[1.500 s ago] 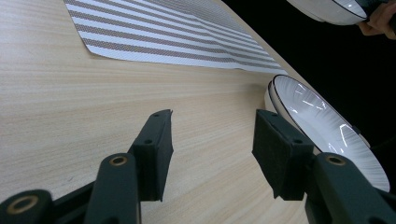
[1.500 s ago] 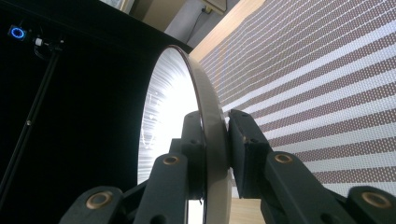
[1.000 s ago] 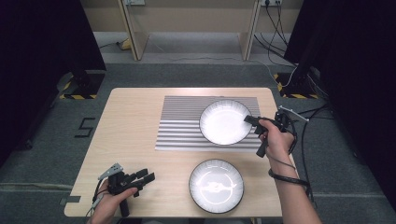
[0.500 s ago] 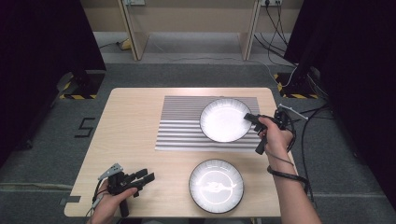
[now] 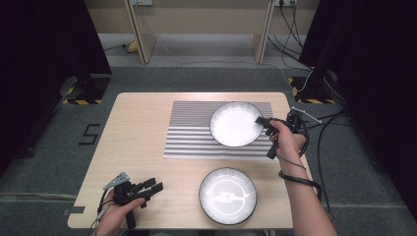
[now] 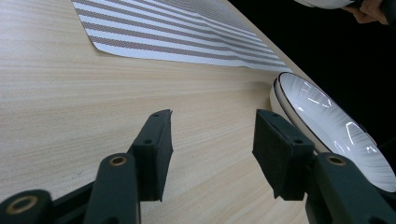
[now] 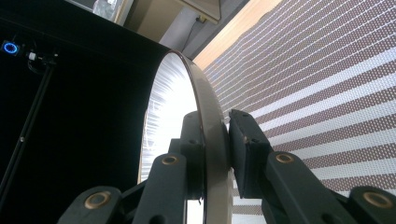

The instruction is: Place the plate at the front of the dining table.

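While the table [image 5: 142, 123] and the striped mat [image 5: 189, 132] on it look the same as a second ago, the plate [image 5: 235, 124] on the mat's far right part has changed a little: approx. half a sec ago it sat slightly nearer to the mat's right edge, and now it is a bit more toward the mat's centre, w/ its rim gripped. The right gripper [image 5: 262, 122] has its jaws closed on that rim, one pad inside the plate and one outside, as the right gripper view shows [image 7: 212, 135]. My judgement: the plate is now being carried or lifted across the mat, not yet put down. The second plate [image 5: 227, 195] lies off the mat, near its front edge, untouched. The left gripper [image 5: 153, 188] rests left of this plate, jaws apart, holding nothing.
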